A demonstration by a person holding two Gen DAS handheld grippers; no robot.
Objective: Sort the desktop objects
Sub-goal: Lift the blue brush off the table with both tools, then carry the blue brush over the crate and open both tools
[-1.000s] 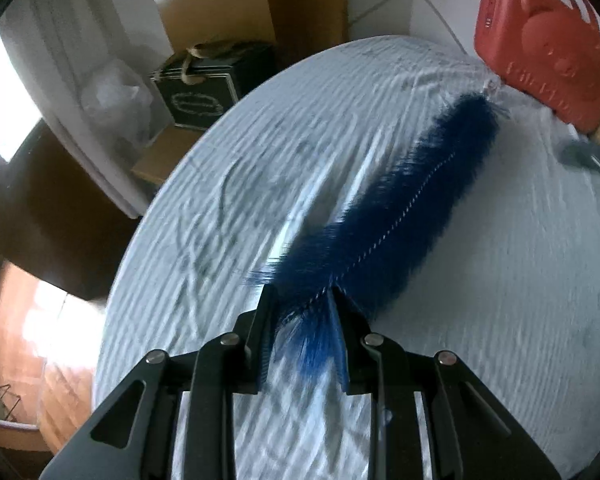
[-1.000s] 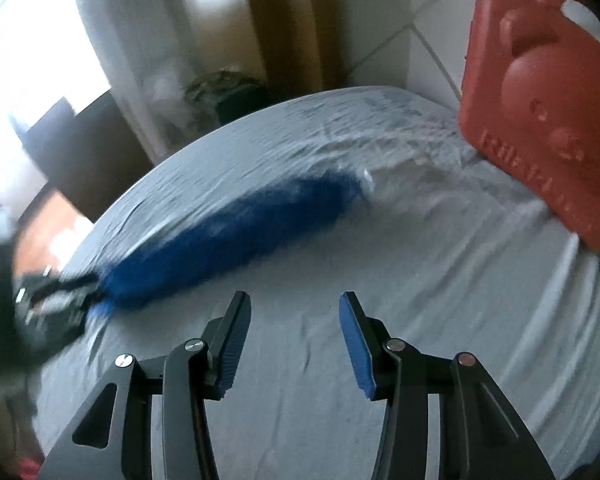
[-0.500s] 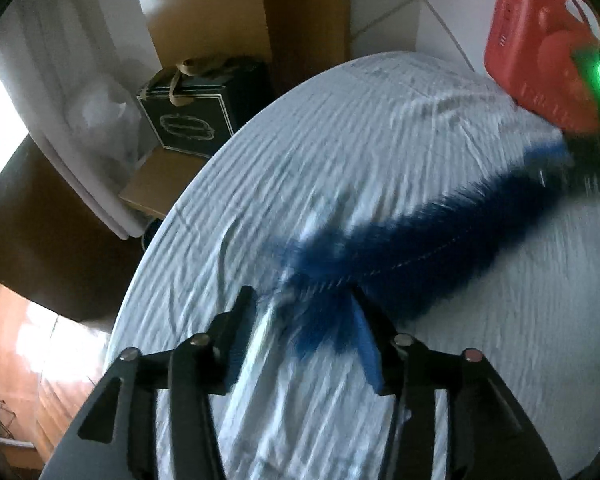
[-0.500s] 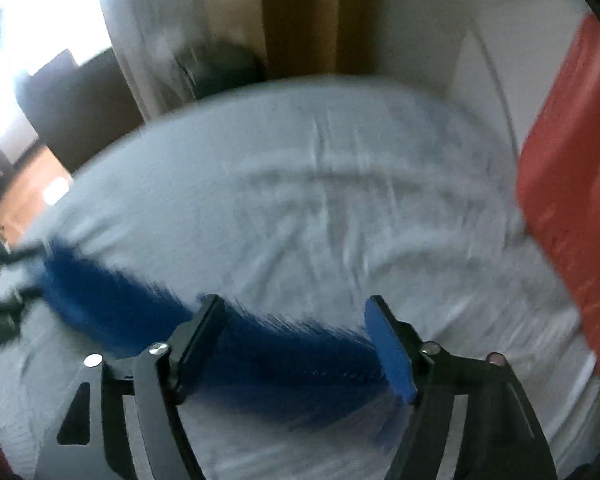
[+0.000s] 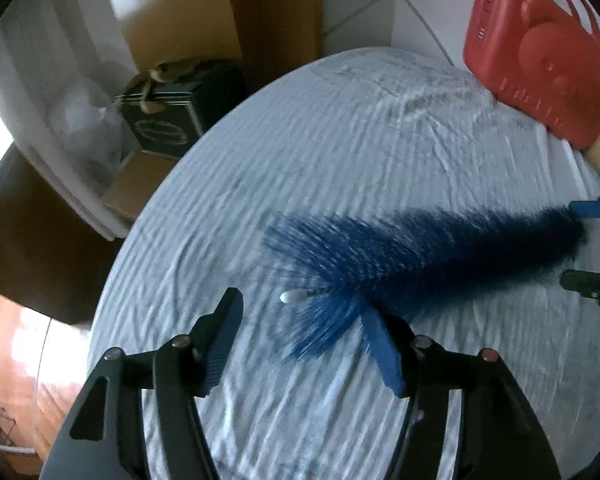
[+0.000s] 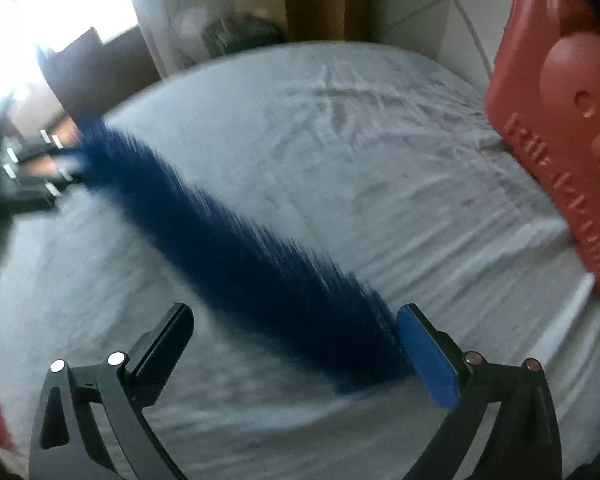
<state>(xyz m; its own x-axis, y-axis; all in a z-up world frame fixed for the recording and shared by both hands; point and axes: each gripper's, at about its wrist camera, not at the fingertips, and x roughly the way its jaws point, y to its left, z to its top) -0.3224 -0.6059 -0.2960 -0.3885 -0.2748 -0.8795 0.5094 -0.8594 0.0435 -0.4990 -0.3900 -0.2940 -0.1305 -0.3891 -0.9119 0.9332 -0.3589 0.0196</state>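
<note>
Round bench [image 5: 260,168] wearing wrinkled pale blue-grey cloth [image 6: 360,152]. Long dark-blue bristle brush [image 5: 420,252] lying across cloth near middle. Red plastic case [image 5: 540,76] resting at far right edge.

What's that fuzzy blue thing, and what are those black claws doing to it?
It's a long blue bristle brush lying across a round table with a pale cloth. A person holds a tool at each end of it. The left tool is open at the end with the white tip. The right tool is open around the other end, not squeezing it. A red plastic case stands at the table's edge.
</note>
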